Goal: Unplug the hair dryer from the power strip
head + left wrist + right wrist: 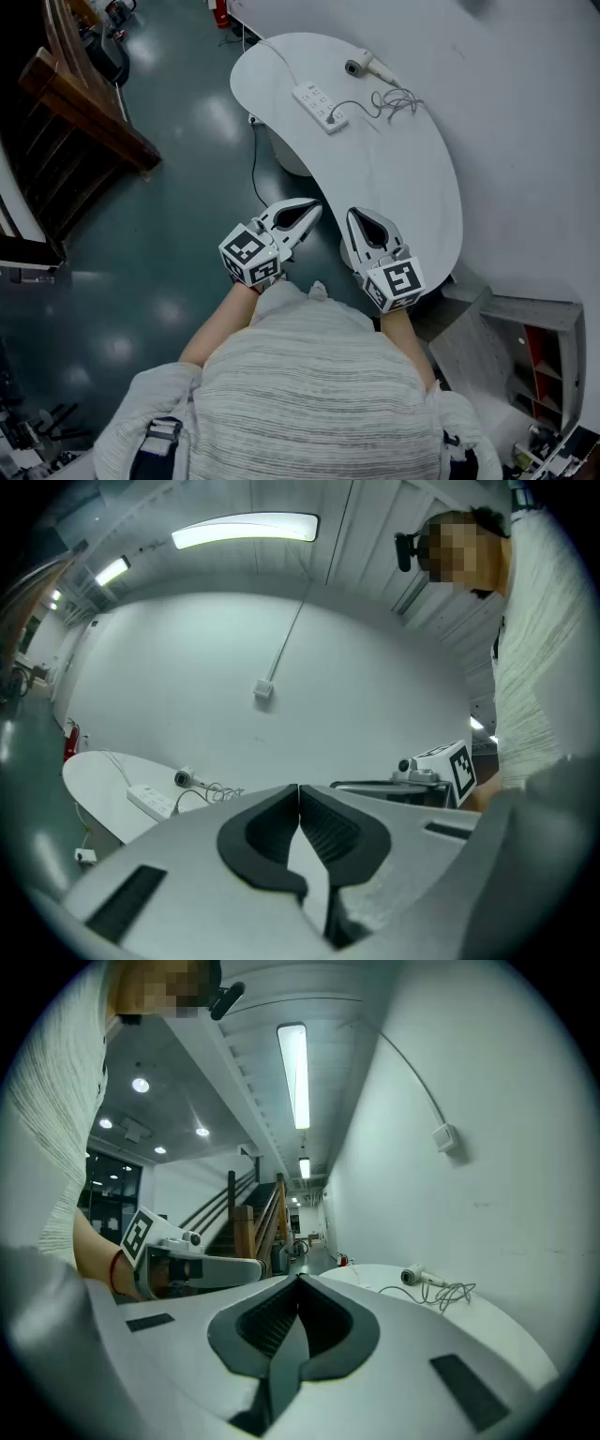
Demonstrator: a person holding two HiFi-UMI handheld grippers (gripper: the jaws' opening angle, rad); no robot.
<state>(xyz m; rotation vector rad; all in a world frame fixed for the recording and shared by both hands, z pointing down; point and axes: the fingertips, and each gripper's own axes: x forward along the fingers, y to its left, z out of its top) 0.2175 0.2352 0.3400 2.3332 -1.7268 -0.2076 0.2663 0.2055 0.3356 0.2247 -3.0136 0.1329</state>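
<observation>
A white hair dryer [365,67] lies at the far end of the white curved table [412,187], its grey cord [389,101] bunched beside it and running to a plug in the white power strip [320,106]. The dryer [185,778] and strip [150,802] show small in the left gripper view; the dryer [419,1278] also shows in the right gripper view. My left gripper [315,208] is shut and empty, off the table's near left edge. My right gripper [354,217] is shut and empty over the table's near end. Both are far from the strip.
A dark wooden staircase [80,122] stands at the left across the glossy floor. The strip's white lead runs off the table's far end, and a black cable [254,164] hangs by the table base. A grey shelf unit [530,352] sits at the right. A wall box [263,692] hangs on a conduit.
</observation>
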